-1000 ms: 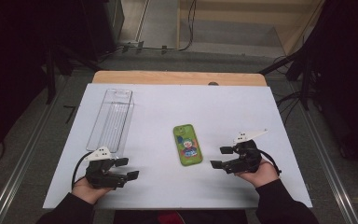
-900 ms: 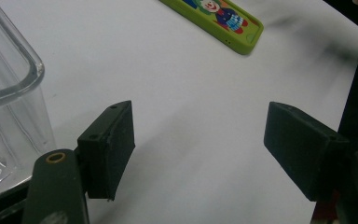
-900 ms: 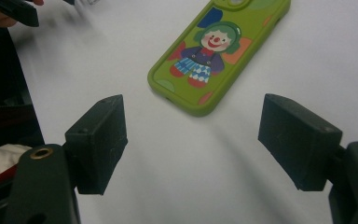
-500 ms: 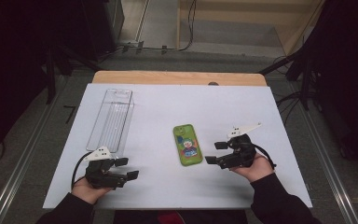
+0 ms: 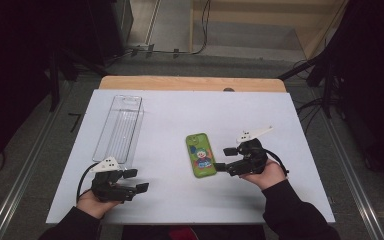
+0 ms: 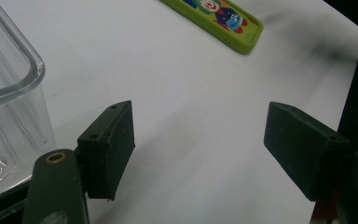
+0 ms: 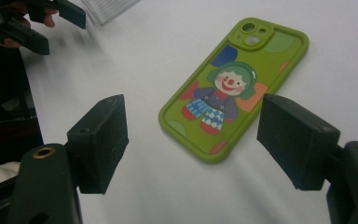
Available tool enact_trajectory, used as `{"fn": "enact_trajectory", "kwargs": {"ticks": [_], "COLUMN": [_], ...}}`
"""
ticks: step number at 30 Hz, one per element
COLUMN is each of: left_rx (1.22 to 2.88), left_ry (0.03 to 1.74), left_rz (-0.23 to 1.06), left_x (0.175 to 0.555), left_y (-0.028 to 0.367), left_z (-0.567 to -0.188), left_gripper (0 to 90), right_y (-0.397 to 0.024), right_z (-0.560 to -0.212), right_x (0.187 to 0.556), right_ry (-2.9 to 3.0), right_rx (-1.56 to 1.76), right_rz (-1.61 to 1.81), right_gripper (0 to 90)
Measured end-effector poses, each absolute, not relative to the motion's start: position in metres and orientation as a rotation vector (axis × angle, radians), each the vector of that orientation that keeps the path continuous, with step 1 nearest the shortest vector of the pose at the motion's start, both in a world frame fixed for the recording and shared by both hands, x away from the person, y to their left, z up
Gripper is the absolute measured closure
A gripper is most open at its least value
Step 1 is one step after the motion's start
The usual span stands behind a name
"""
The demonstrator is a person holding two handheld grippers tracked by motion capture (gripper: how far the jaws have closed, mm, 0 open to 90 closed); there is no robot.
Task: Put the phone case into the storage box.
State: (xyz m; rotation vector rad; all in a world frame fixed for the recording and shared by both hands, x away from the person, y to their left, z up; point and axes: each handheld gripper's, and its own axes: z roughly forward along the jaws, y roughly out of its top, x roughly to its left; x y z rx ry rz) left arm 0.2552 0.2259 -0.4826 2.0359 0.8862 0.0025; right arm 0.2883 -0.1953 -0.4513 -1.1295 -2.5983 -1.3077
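A green phone case with a clown picture (image 5: 200,155) lies flat near the middle of the white mat (image 5: 180,110). My right gripper (image 5: 224,159) sits just to the right of it, jaws open and pointing at its lower edge. In the right gripper view the phone case (image 7: 235,88) lies ahead of the open right gripper (image 7: 191,135), with nothing between the pads. My left gripper (image 5: 136,180) rests open near the mat's front left. In the left gripper view the left gripper (image 6: 200,140) is empty, and the phone case (image 6: 219,16) lies far ahead.
A clear plastic box (image 5: 119,129) stands empty on the left of the mat, its near corner (image 6: 4,93) close beside my left jaw. A wooden table edge (image 5: 190,83) runs behind the mat. Dark stands and cables surround the table.
My right gripper has moved left across the mat, close up to the phone case. The left gripper has stayed where it was.
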Motion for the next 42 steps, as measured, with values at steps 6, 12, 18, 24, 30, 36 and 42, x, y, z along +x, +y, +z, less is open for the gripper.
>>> {"fn": "enact_trajectory", "kwargs": {"ticks": [6, 12, 18, 24, 30, 36, 42], "left_rx": [2.034, 2.036, 2.037, 2.037, 2.037, 2.038, 2.036], "left_ry": [0.885, 0.885, 0.884, 0.885, 0.884, 0.884, 0.884], "left_rz": [0.0, 0.001, 0.002, 0.002, 0.002, 0.001, 0.003], "left_x": [0.255, 0.255, 0.255, 0.255, 0.255, 0.255, 0.255], "left_y": [0.226, 0.226, 0.226, 0.226, 0.226, 0.226, 0.226], "left_z": [-0.483, -0.482, -0.482, -0.482, -0.482, -0.482, -0.482], "left_gripper": [25.0, 25.0, 25.0, 25.0, 25.0, 25.0, 25.0], "right_y": [-0.186, -0.178, -0.171, -0.165, -0.158, -0.151, -0.143], "right_z": [-0.451, -0.45, -0.448, -0.448, -0.447, -0.446, -0.448], "right_x": [0.293, 0.299, 0.302, 0.307, 0.312, 0.317, 0.322], "right_ry": [-2.61, -2.61, -2.62, -2.627, -2.624, -2.63, -2.63], "right_rx": [-1.106, -1.086, -1.077, -1.063, -1.061, -1.047, -1.031], "right_rz": [-1.3, -1.304, -1.297, -1.291, -1.282, -1.279, -1.271], "right_gripper": [22.8, 22.8, 22.8, 22.9, 22.9, 22.9, 22.8]}}
